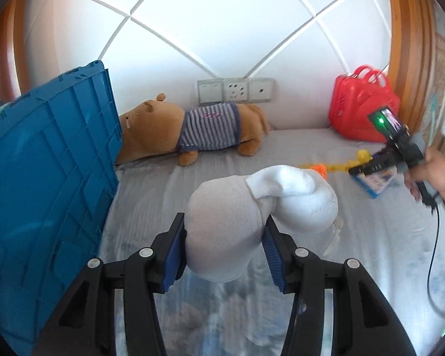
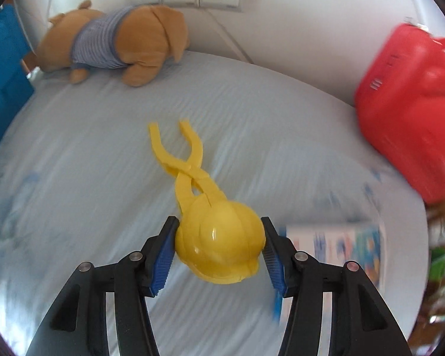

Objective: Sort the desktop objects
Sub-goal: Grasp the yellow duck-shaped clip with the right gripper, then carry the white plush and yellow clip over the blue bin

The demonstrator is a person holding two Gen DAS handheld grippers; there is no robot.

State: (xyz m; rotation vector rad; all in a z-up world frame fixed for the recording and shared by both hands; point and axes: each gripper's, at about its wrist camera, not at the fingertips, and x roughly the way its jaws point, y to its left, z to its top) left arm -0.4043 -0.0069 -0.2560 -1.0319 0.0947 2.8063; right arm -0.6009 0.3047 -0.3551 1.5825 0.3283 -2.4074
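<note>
My left gripper (image 1: 224, 238) is shut on a white plush toy (image 1: 231, 222), held above the grey sheet; its white ear and rounded body bulge out past the fingers. My right gripper (image 2: 219, 247) is shut on the round head of a yellow plastic snowball-maker tongs (image 2: 219, 237), whose two handles (image 2: 175, 148) point away over the sheet. In the left wrist view the right gripper (image 1: 368, 169) appears at the far right with the yellow toy (image 1: 363, 155).
A blue crate (image 1: 44, 172) stands tilted at the left. A brown plush dog in a striped shirt (image 1: 192, 127) lies by the wall sockets (image 1: 234, 90). A red toy case (image 1: 362, 106) stands at right. A blue-and-white box (image 2: 338, 246) lies beside the right gripper. An orange piece (image 1: 319, 168) lies mid-sheet.
</note>
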